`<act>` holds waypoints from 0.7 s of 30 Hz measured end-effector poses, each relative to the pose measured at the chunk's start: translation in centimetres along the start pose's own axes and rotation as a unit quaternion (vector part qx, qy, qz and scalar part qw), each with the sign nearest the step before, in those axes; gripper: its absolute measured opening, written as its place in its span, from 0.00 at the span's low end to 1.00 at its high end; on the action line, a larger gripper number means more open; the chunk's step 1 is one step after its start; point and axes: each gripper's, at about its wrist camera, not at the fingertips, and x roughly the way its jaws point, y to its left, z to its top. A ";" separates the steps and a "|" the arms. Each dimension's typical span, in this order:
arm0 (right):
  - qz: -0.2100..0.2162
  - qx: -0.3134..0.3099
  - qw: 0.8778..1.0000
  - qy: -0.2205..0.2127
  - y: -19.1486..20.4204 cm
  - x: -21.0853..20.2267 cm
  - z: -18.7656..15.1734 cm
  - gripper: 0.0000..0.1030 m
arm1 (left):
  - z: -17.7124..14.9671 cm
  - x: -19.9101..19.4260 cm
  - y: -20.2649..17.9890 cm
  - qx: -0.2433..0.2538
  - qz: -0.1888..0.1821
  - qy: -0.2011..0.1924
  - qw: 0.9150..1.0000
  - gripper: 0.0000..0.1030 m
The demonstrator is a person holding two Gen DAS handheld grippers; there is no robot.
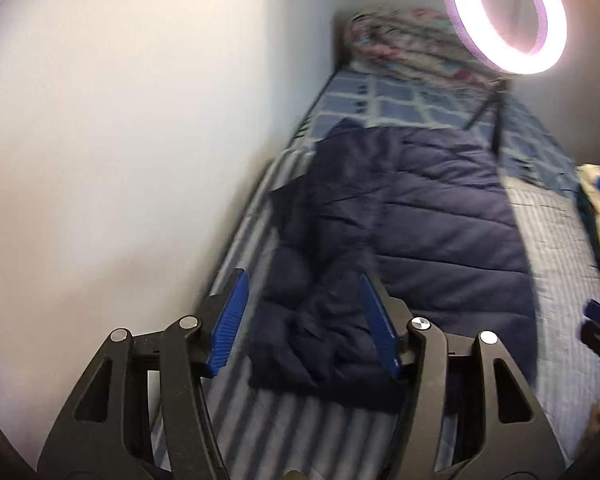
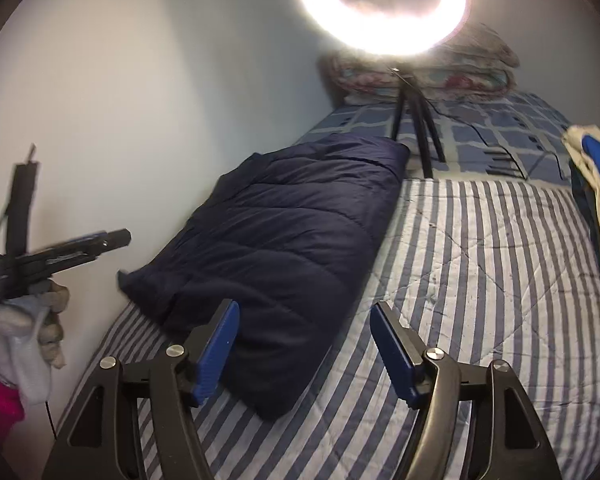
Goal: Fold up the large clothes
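A dark navy quilted jacket (image 1: 412, 232) lies folded lengthwise on the striped bed (image 1: 560, 240), along the wall side. It also shows in the right wrist view (image 2: 284, 224). My left gripper (image 1: 304, 288) is open and empty, held above the jacket's near end, where the fabric is bunched. My right gripper (image 2: 304, 320) is open and empty, above the jacket's near right edge. In the right wrist view the left gripper (image 2: 60, 252) is held by a gloved hand at the far left, near the wall.
A lit ring light (image 2: 384, 4) on a black tripod (image 2: 416, 128) stands on the bed beyond the jacket. A floral bundle of bedding (image 2: 420, 72) lies at the head. A pile of clothes (image 2: 592, 184) sits at the right edge. The white wall (image 2: 140, 100) runs along the left.
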 end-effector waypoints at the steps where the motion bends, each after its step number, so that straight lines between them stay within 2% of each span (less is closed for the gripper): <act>1: 0.003 0.007 1.000 0.005 -0.4 0.6 -0.1 0.68 | -0.2 1.1 0.5 -0.001 0.012 0.006 1.000 0.58; 4: 0.013 0.030 0.999 0.023 -1.4 2.5 -0.2 0.68 | -1.7 5.2 1.6 0.003 0.040 0.038 0.998 0.58; 6: 0.030 0.041 0.998 0.039 -1.9 4.3 -0.3 0.59 | -3.2 8.1 1.6 0.029 0.057 0.063 0.996 0.58; 7: 0.033 0.031 0.997 0.059 -1.8 5.3 -0.2 0.36 | -4.0 9.0 1.7 0.032 0.053 0.069 0.996 0.58; 8: 0.019 0.011 0.996 0.082 -1.6 6.2 0.0 0.25 | -4.6 9.5 2.1 0.022 0.044 0.064 0.997 0.58; 9: 0.008 -0.008 0.996 0.086 -1.3 6.6 0.2 0.25 | -4.7 9.6 2.4 0.014 0.039 0.059 0.997 0.58; 12: -0.010 -0.044 0.998 0.040 -1.6 6.3 3.0 0.26 | -4.6 10.0 3.0 0.003 0.027 0.059 0.998 0.58; 16: -0.009 -0.031 0.999 -0.008 -3.1 7.2 7.8 0.26 | -5.0 10.0 3.0 0.016 0.029 0.043 0.999 0.58; 21: -0.022 -0.032 0.999 -0.015 -3.2 12.0 11.4 0.28 | -5.9 9.7 2.9 0.009 0.030 0.016 0.999 0.58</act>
